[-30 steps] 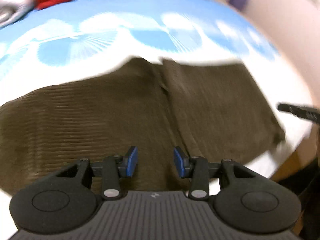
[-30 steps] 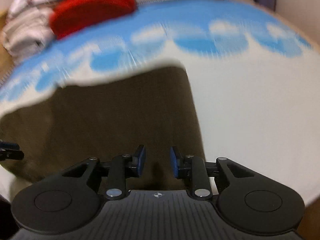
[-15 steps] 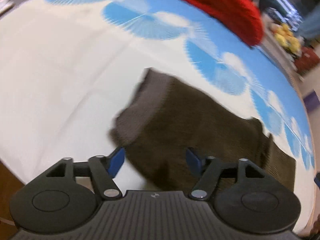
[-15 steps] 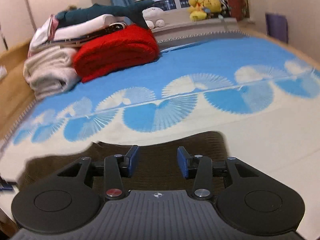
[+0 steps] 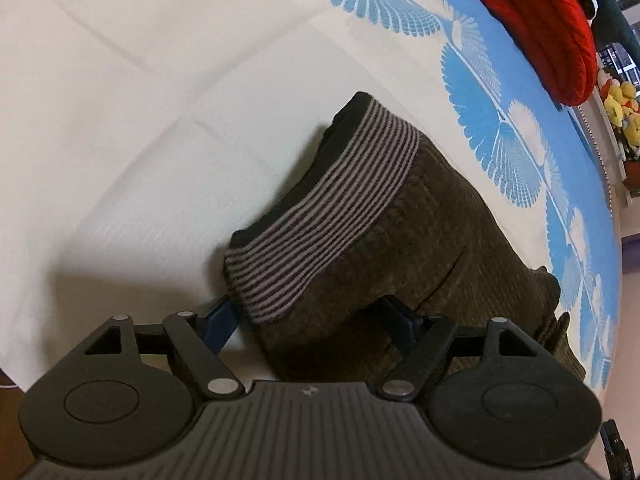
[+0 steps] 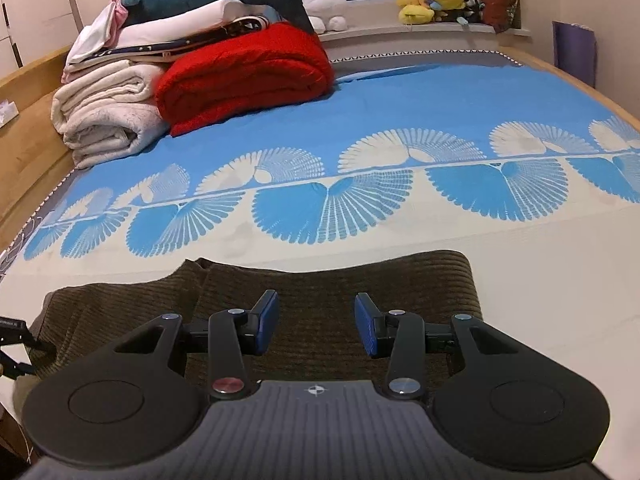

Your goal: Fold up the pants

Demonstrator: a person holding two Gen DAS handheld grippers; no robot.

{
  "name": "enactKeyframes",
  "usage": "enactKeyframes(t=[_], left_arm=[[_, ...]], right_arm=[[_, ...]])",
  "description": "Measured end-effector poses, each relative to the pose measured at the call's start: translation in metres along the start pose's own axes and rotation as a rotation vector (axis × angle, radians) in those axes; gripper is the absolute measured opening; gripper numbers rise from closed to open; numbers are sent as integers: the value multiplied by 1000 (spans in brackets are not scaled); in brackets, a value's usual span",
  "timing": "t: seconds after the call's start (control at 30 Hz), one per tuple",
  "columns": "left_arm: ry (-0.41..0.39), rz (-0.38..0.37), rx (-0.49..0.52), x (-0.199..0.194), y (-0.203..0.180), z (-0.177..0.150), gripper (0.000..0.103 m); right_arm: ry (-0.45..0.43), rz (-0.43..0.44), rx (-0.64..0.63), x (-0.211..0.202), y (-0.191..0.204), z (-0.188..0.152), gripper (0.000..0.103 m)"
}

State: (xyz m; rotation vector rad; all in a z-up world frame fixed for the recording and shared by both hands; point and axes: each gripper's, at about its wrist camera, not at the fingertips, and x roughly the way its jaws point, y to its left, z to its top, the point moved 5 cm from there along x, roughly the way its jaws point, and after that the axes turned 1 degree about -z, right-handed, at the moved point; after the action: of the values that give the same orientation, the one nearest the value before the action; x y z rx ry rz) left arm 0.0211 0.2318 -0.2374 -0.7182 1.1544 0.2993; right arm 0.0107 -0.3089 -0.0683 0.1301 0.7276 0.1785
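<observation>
Dark brown corduroy pants (image 5: 436,248) with a grey striped waistband (image 5: 320,216) lie flat on the bed. In the left wrist view my left gripper (image 5: 310,322) is open, its blue-padded fingers straddling the near corner of the waistband, which reaches in between them. In the right wrist view the same pants (image 6: 320,280) spread across the near bed. My right gripper (image 6: 316,326) is open and empty, low over the brown cloth. The tip of the left gripper (image 6: 12,340) shows at the far left edge.
The bed sheet (image 6: 440,112) is blue with a white fan pattern and cream near me. A folded red blanket (image 6: 248,76), a stack of white bedding (image 6: 108,116) and plush toys (image 6: 428,0) stand at the far side. A wooden bed frame (image 6: 28,100) runs along the left.
My left gripper swung from over the pant legs to the waistband end, opened wider and came close to its corner. My right gripper tilted up, drew back and opened wider.
</observation>
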Motion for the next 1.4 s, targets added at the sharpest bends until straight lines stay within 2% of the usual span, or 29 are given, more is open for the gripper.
enactKeyframes(t=[0.1,0.17,0.23,0.33,0.47,0.6,0.73,0.83,0.93,1.03,1.07,1.1,1.13,1.17,1.23,1.33,1.4], left_arm=[[-17,16,12,0,-5,-2,80],[-35,44,40,-1,-10,-4,70],[-53,58,30,-5,-8,-5,54],[-114,91,70,-22,-17,-8,37],[-240,80,191,-51,-58,-16,30],[-326,-42,350,-78,-125,-36,28],[-326,-182,519,-87,-205,-74,27],[-320,-319,664,-91,-270,-116,26],[-268,-496,799,-87,-331,-170,26],[-173,-612,943,-63,-378,-234,30],[-122,-616,1001,-49,-389,-255,33],[-45,-599,1058,-33,-396,-275,45],[18,-580,1095,-19,-400,-288,46],[24,-552,1106,-9,-400,-294,46],[-12,-522,1073,-6,-395,-285,46],[-42,-495,950,-10,-382,-247,46],[-46,-415,874,-4,-371,-211,46]], right_arm=[[5,-1,11,0,-6,-1,44],[7,-2,13,-1,-10,-2,44],[7,-3,10,-2,-13,-3,44],[9,-3,6,-4,-16,-4,44],[22,-16,-10,-5,-19,-9,44],[34,-37,-17,-8,-28,-13,44],[36,-52,4,-15,-45,-17,44],[32,-68,34,-22,-63,-19,44],[29,-79,75,-30,-81,-22,44],[19,-80,139,-39,-100,-24,44],[14,-81,169,-41,-107,-24,44],[11,-83,200,-43,-114,-24,44],[8,-82,225,-44,-120,-25,44],[6,-79,254,-46,-127,-25,44],[11,-74,304,-46,-138,-27,45],[54,-27,387,-39,-147,-33,51],[91,8,415,-32,-146,-37,55]])
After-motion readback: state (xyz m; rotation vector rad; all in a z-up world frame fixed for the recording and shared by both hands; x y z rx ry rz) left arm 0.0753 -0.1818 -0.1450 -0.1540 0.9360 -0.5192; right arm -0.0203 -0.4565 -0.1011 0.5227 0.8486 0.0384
